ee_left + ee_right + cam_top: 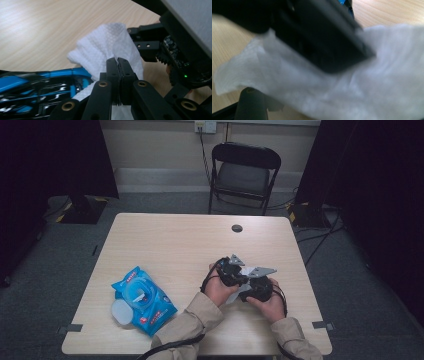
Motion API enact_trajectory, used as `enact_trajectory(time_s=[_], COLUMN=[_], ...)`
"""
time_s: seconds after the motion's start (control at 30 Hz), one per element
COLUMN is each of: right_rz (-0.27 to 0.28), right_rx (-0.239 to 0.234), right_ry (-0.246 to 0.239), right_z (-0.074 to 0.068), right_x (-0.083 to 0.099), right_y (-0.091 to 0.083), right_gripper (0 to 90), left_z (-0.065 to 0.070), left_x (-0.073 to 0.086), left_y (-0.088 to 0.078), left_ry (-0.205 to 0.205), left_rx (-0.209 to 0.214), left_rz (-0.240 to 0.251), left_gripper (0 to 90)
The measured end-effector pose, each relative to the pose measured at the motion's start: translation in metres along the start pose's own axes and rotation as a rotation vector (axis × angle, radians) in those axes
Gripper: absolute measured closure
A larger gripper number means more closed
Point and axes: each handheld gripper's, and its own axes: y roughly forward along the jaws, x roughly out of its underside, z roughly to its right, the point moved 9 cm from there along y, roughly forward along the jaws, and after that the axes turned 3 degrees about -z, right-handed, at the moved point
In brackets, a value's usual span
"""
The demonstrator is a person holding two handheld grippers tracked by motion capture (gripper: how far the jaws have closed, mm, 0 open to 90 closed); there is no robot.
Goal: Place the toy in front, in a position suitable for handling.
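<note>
The left tool (pixel 117 61) is clenched on a white wipe (pixel 107 45), its jaws pressed flat together with the sheet pinched between them, so the wipe stands up in a loose fold above the tips. The right tool (pixel 257 287) sits just beside it — in the left gripper view its black body crowds in from the right, touching the wipe's edge. Whether the right tool is clenched or released I cannot tell; its own view is a blur of wipe and dark housing. Both hands meet low and right on the surface (pixel 175 240), probably to spread or fold the sheet between them. The blue pack (pixel 142 300) lies well apart to the left — its lid open.
</note>
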Motion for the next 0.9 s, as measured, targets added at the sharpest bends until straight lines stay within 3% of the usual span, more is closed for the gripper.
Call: enact_trajectory(time_s=[0.2,0.5,0.9], right_rz=[-0.001,0.000,0.000], right_rx=[0.000,0.000,-0.003], right_ry=[-0.001,-0.001,-0.004], right_z=[0.000,0.000,0.000], right_x=[0.000,0.000,0.000], right_y=[0.000,0.000,0.000], right_gripper=[25.1,25.1,25.1], left_z=[0.000,0.000,-0.013], left_x=[0.010,0.009,0.007], left_y=[0.009,0.009,0.005], left_ry=[0.012,0.015,0.020], left_rx=[0.006,-0.010,-0.041], left_rz=[-0.031,-0.023,-0.027], left_gripper=[88.6,88.6,88.6])
